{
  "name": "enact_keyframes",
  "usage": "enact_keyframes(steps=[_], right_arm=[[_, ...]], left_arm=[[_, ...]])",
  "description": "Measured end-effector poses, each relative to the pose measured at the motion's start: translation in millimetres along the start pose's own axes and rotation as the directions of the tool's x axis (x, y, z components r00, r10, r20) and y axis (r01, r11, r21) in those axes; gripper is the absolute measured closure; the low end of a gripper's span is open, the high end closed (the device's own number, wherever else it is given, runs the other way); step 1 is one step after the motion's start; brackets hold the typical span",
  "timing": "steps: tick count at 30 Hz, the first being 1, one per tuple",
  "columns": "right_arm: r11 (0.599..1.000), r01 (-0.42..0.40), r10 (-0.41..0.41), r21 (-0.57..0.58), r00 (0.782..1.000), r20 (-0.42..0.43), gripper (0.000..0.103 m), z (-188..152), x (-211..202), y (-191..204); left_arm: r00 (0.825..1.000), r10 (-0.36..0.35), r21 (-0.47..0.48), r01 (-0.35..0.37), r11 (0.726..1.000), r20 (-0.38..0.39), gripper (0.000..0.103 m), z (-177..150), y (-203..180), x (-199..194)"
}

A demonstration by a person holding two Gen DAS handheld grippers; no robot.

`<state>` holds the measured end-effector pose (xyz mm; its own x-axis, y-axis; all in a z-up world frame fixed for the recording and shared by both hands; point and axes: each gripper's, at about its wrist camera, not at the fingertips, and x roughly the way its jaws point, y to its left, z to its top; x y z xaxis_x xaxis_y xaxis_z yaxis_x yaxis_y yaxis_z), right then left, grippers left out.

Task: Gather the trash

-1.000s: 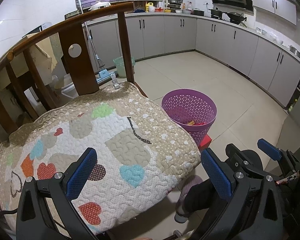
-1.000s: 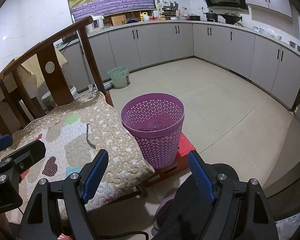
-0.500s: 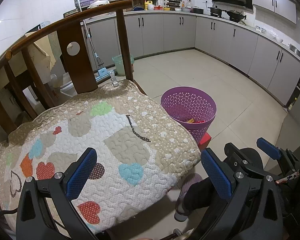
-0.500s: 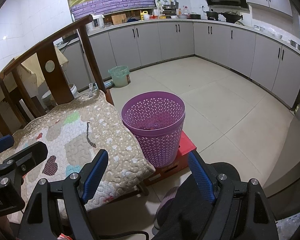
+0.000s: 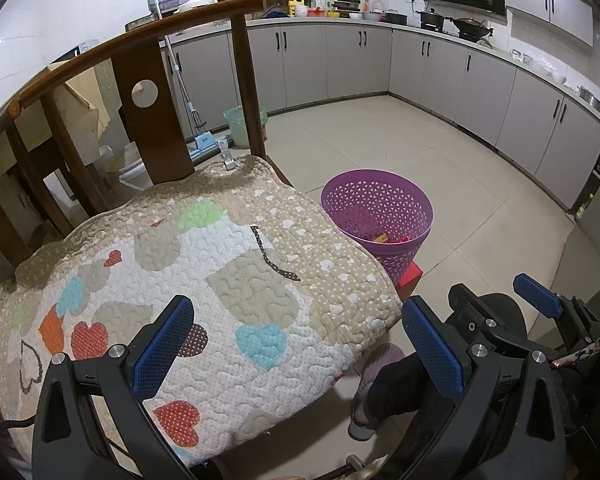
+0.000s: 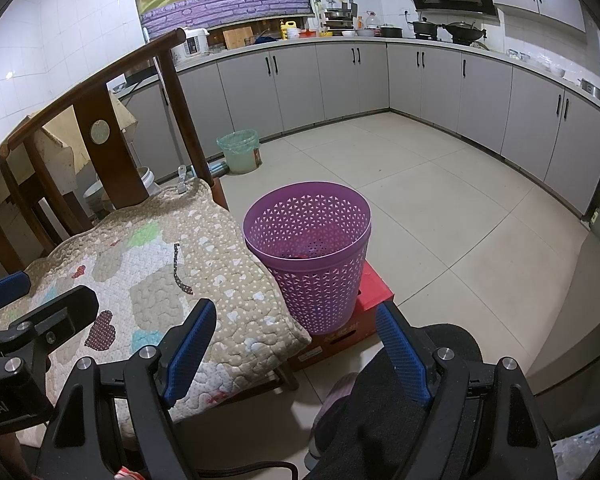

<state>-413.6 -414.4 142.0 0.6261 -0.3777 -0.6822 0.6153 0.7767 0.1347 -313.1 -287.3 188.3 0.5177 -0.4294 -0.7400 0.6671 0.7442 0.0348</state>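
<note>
A purple perforated waste basket (image 6: 316, 256) stands on a red box (image 6: 374, 292) beside a wooden chair. Its rim (image 5: 376, 204) also appears in the left wrist view, with red and orange scraps (image 5: 392, 239) lying at its bottom. My left gripper (image 5: 296, 344) hangs open over the quilted heart-pattern cushion (image 5: 204, 280), nothing between its blue pads. My right gripper (image 6: 296, 344) is open too and empty, held low in front of the basket and the cushion's corner (image 6: 204, 272). No loose trash shows on the cushion.
The chair's dark wooden backrest (image 5: 152, 116) rises behind the cushion. A person's dark trouser leg (image 6: 388, 408) and slipper (image 5: 374, 384) sit under the grippers. A green-lined bin (image 6: 240, 152) and a mop (image 5: 188, 100) stand by the grey cabinets (image 6: 340, 84). Tiled floor (image 6: 440, 200) spreads to the right.
</note>
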Motion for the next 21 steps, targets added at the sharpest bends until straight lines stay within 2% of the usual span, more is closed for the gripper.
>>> enact_keyframes(steps=[21], right_arm=[[1.0,-0.004,0.004,0.0,1.0,-0.006,0.017,-0.9,1.8,1.2]], left_arm=[[1.0,-0.005,0.003,0.005,1.0,-0.011,0.0,0.3,-1.0,2.2]])
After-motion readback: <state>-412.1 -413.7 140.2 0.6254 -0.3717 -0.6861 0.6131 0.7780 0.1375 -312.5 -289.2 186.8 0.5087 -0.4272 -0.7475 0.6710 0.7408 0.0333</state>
